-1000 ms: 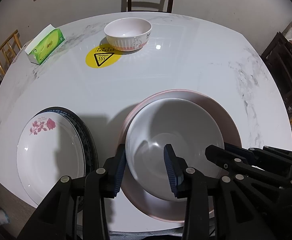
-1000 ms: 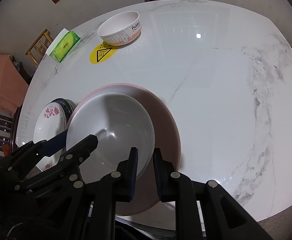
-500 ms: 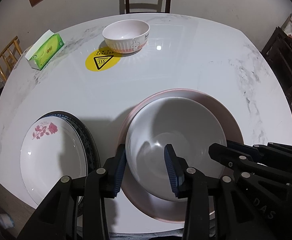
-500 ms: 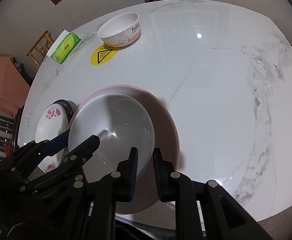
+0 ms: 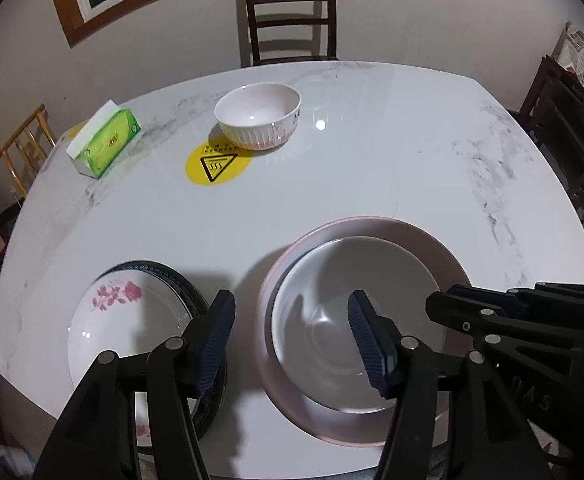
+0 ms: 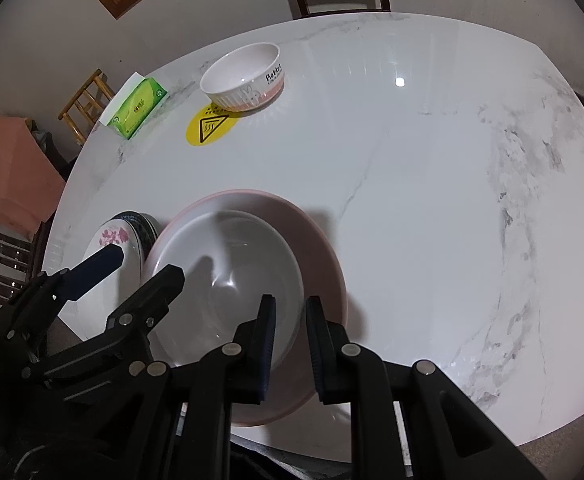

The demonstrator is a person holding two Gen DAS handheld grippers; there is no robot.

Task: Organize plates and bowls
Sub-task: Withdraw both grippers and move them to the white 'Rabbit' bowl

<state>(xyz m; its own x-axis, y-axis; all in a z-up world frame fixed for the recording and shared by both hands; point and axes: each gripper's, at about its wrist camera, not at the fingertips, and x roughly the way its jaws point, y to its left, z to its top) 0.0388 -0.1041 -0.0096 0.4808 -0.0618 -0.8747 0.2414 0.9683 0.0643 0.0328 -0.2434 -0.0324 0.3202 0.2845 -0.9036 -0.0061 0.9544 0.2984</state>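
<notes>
A grey-white bowl point(image 5: 356, 320) point(image 6: 228, 276) sits inside a pink plate point(image 5: 424, 248) point(image 6: 316, 248) at the table's near edge. My left gripper point(image 5: 292, 340) is open and raised above the bowl's left rim, holding nothing. My right gripper point(image 6: 290, 344) has its jaws a narrow gap apart, above the bowl's near right rim, not gripping it. A rose-patterned white plate point(image 5: 120, 320) point(image 6: 110, 246) lies on a dark-rimmed plate point(image 5: 172, 276) at the near left. A white and pink rabbit bowl point(image 5: 258, 114) point(image 6: 244, 76) stands at the far side.
A green tissue box point(image 5: 104, 140) point(image 6: 138, 106) sits at the far left of the marble table point(image 5: 372, 168) point(image 6: 432, 184). A yellow hot-surface sticker point(image 5: 216, 162) point(image 6: 208, 128) lies by the rabbit bowl. Chairs surround the table.
Both grippers have lifted and pulled back from the bowl. The left jaws have opened wider. The bowl stays in the pink plate.
</notes>
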